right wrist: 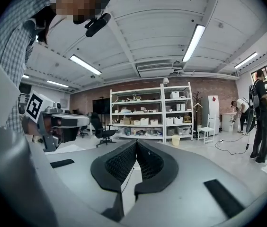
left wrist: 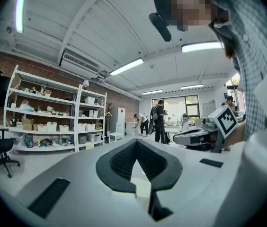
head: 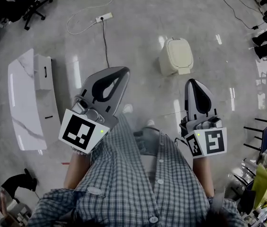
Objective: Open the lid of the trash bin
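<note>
Holding left gripper (head: 120,73) and right gripper (head: 193,83) clenched on nothing, close to the shirt (head: 124,174), probably in readiness. Well apart from the trash bin (head: 165,64) ahead, lid (head: 180,53) down.

On my feed the floor (head: 143,32) looks glossy and polished, the trash bin (head: 176,55) smooth cream plastic, the shirt (head: 124,174) checked woven cloth.

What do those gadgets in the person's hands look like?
The left gripper and right gripper are grey shells with black ribbed pads outlining a teardrop opening. Each carries a white cube printed with black square markers. The person wears a checked shirt.
</note>
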`<state>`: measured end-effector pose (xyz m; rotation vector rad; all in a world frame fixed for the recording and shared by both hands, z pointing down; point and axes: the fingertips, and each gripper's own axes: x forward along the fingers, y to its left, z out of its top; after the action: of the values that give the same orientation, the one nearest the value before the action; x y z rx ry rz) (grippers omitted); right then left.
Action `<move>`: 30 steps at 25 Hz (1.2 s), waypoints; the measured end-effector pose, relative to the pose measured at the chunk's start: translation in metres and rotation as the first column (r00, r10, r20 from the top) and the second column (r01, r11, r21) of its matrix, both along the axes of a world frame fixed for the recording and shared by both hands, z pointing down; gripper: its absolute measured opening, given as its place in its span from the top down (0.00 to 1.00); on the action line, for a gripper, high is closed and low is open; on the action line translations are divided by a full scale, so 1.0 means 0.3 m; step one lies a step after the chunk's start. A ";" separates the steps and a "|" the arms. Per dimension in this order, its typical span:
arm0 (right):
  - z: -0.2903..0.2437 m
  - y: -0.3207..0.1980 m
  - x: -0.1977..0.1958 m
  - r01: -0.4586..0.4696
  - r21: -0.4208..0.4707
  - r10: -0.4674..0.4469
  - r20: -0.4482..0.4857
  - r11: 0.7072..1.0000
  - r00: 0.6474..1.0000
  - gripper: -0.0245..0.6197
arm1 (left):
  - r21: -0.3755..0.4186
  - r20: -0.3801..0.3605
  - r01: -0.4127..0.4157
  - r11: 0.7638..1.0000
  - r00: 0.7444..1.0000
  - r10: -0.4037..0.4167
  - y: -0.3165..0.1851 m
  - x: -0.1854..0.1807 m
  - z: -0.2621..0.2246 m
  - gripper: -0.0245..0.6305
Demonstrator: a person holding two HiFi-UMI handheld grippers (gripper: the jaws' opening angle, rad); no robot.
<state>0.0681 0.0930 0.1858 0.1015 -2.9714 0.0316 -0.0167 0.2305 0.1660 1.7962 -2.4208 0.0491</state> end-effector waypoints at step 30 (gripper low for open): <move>0.011 -0.036 -0.242 -0.164 0.070 0.164 0.004 0.984 0.986 0.94 | 0.020 0.022 -0.142 0.990 0.990 0.142 -0.049 -0.314 0.020 0.96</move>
<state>-0.0044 0.0824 0.1892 0.3550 -2.9545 -0.0519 -0.1108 0.2158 0.1720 1.9846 -2.3114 0.0549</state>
